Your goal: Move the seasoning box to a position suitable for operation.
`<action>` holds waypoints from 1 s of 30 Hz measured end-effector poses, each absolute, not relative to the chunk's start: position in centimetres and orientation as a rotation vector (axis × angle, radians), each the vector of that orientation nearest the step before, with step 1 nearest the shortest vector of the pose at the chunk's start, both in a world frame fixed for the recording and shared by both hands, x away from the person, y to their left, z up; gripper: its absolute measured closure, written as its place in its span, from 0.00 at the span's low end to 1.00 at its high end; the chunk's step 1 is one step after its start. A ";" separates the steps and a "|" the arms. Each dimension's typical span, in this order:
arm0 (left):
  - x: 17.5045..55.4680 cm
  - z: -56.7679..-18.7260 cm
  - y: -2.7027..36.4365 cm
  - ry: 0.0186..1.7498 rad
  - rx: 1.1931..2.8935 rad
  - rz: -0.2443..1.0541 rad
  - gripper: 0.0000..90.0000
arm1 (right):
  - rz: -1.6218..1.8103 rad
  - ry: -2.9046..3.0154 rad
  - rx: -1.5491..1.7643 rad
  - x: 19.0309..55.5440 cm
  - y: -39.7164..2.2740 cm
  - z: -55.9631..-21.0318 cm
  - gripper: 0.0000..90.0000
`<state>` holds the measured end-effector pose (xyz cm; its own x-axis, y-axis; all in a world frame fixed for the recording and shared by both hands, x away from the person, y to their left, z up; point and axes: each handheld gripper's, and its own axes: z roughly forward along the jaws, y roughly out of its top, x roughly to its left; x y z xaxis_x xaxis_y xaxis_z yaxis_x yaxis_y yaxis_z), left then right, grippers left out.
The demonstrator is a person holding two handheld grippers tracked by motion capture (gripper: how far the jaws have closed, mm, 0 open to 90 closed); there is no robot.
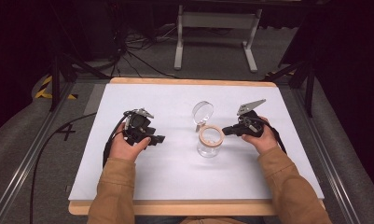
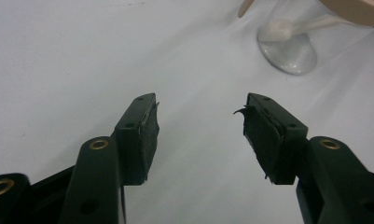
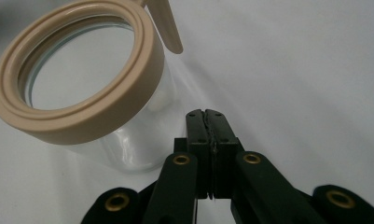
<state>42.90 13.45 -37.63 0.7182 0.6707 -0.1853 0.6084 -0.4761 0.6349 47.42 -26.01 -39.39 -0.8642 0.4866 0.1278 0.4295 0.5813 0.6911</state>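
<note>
A clear glass jar (image 1: 208,142) stands mid-table (image 1: 142,177). The left gripper (image 2: 201,128) gapes wide, empty. The right gripper (image 3: 207,122), pressed closed and empty, sits just right of it.

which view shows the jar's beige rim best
The right gripper view: the jar is close, its beige rim fully visible. The high view shows it small, mid-table. The left gripper view catches just its glass base and a slice of rim.

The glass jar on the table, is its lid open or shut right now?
Open. The glass jar stands upright, its beige-rimmed mouth uncovered, and the clear lid is swung up behind it.
</note>
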 end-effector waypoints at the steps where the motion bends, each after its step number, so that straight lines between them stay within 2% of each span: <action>1: 42.9 -37.6 13.4 0.964 2.225 0.112 0.50 | 1.159 2.723 0.790 47.4 -26.0 -39.4 1.00; 16: 42.7 -37.4 13.3 0.944 2.217 0.121 0.50 | 1.234 2.707 0.802 47.9 -26.4 -39.7 1.00; 30: 42.6 -37.4 13.1 0.946 2.221 0.120 0.50 | 1.211 2.775 0.766 48.0 -25.1 -41.2 1.00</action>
